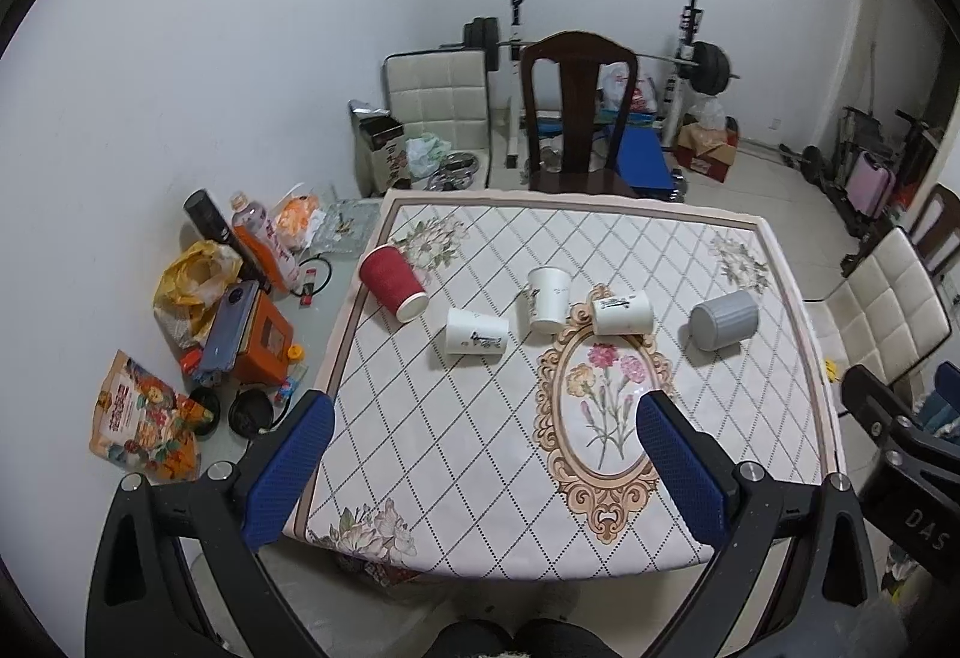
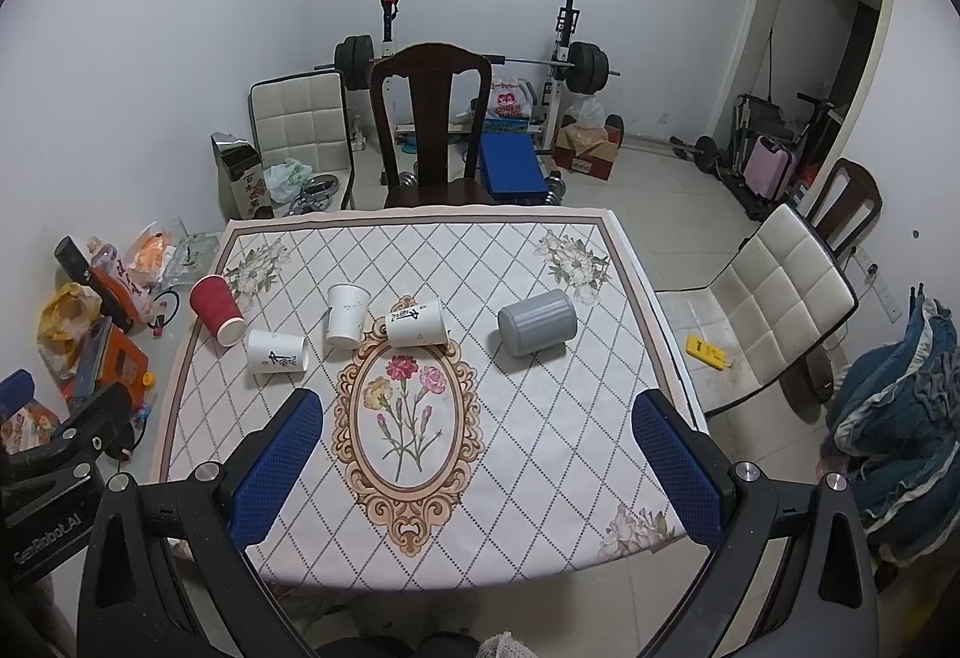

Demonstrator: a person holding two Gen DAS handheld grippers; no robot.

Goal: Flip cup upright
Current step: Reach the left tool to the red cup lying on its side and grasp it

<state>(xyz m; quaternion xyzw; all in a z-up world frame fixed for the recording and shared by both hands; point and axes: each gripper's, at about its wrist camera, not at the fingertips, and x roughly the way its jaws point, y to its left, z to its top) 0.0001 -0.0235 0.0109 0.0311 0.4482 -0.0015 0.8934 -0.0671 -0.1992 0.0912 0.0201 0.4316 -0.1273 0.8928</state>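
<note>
Several cups lie on their sides on the patterned table (image 1: 480,478) (image 2: 540,478): a red paper cup (image 1: 393,281) (image 2: 216,307) at the left, three white paper cups (image 1: 477,340) (image 1: 547,299) (image 1: 621,313) in the middle, also in the right wrist view (image 2: 278,352) (image 2: 346,314) (image 2: 417,323), and a grey ribbed cup (image 1: 723,320) (image 2: 537,322) at the right. My left gripper (image 1: 483,469) is open and empty above the table's near edge. My right gripper (image 2: 477,472) is open and empty, likewise well short of the cups.
A dark wooden chair (image 1: 576,111) (image 2: 429,123) stands at the table's far side. A white padded chair (image 2: 774,310) stands to the right. Bags, bottles and boxes (image 1: 228,298) clutter the floor left. Weight equipment (image 2: 468,57) lines the back wall.
</note>
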